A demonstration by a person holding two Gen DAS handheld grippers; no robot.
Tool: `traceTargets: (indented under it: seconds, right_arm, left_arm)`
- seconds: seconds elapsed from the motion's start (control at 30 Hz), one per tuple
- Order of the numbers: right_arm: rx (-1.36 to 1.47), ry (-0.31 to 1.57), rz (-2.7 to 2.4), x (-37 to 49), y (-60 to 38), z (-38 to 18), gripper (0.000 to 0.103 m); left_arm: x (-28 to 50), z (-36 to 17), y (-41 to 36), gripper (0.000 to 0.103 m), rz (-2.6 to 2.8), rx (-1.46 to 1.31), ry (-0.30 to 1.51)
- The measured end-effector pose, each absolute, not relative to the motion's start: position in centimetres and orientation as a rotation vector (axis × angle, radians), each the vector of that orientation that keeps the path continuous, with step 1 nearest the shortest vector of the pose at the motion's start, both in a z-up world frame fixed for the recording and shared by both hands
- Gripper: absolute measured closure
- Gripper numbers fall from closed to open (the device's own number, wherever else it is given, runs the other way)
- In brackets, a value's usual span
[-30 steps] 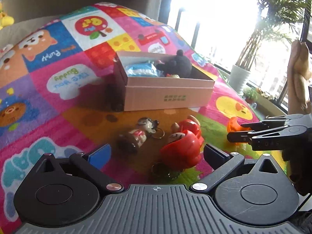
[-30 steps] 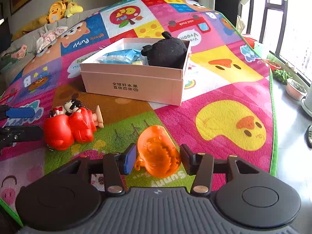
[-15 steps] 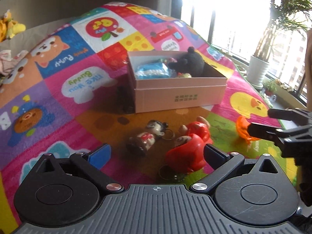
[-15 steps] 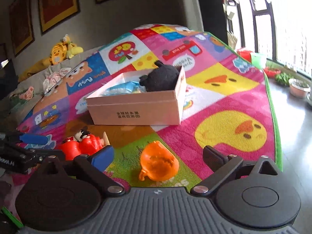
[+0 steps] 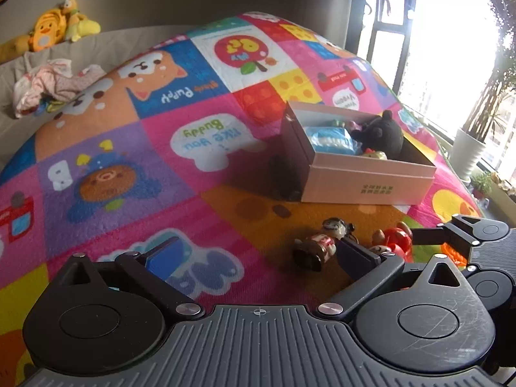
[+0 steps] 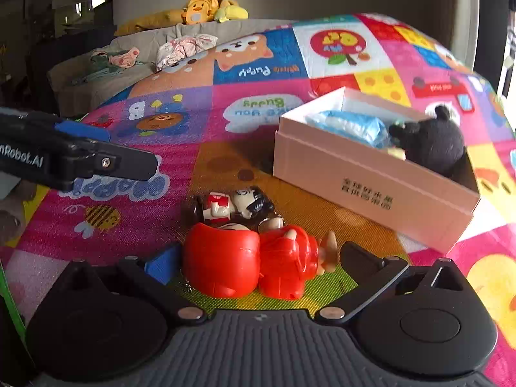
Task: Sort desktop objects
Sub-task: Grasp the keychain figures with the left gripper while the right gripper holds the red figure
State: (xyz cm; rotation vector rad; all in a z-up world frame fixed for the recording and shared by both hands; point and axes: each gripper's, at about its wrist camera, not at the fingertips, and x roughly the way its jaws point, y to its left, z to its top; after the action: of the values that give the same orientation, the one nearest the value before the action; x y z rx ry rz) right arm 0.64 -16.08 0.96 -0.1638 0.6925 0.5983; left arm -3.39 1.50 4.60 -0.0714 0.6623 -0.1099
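Observation:
A red figure toy (image 6: 245,261) lies on the play mat (image 6: 200,161) between the fingers of my right gripper (image 6: 258,258). Its jaws are closing, and the pads stand just off the toy on both sides. A small keychain figurine (image 6: 232,206) lies right behind the red toy. The pink box (image 6: 371,183) holds a black plush (image 6: 432,142) and a blue packet (image 6: 351,125). My left gripper (image 5: 261,254) is open and empty over the mat, left of the figurine (image 5: 317,246). A sliver of an orange toy (image 5: 454,253) shows behind the right gripper's body.
A grey sofa edge (image 5: 106,42) at the back carries yellow plush toys (image 5: 54,29) and crumpled clothes (image 5: 51,84). A potted plant (image 5: 466,151) stands by the window on the right. The mat's green border (image 6: 9,303) runs along the near left.
The right gripper let go of the orange toy, opened wide and swung left until the red toy lay between its fingers. The left gripper drew back and turned left, away from the red toy.

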Motion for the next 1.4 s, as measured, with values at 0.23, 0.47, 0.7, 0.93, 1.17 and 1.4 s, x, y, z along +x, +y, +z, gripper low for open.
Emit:
traceTargets:
  seconds: [0.23, 0.47, 0.7, 0.93, 1.17, 1.4]
  right_arm:
    - [-0.073, 0.664, 0.573, -2.8, -20.0, 0.8, 0.008]
    - [-0.061, 0.619, 0.528, -4.1, -21.1, 0.7, 0.008]
    - [-0.062, 0.587, 0.541, -4.4, -21.1, 0.8, 0.008]
    - [-0.06, 0.587, 0.537, -4.3, -21.2, 0.8, 0.008]
    - [-0.064, 0.587, 0.52, -4.4, -21.1, 0.8, 0.0]
    - [-0.065, 0.598, 0.511, -4.3, -21.1, 0.8, 0.0]
  left_arm:
    - [-1.7, 3.2, -1.7, 0.0, -0.255, -0.1, 0.751]
    - [0.8, 2.4, -4.5, 0.0, -0.11, 0.064, 0.722]
    - [0.2, 2.1, -1.0, 0.0, 0.057, 0.203, 0.696]
    - [-0.5, 3.5, 2.8, 0.0, 0.03, 0.081, 0.683]
    - [0.0, 2.7, -2.1, 0.0, -0.234, 0.195, 0.679]
    - [3.0, 1.2, -3.0, 0.0, -0.275, 0.187, 0.719]
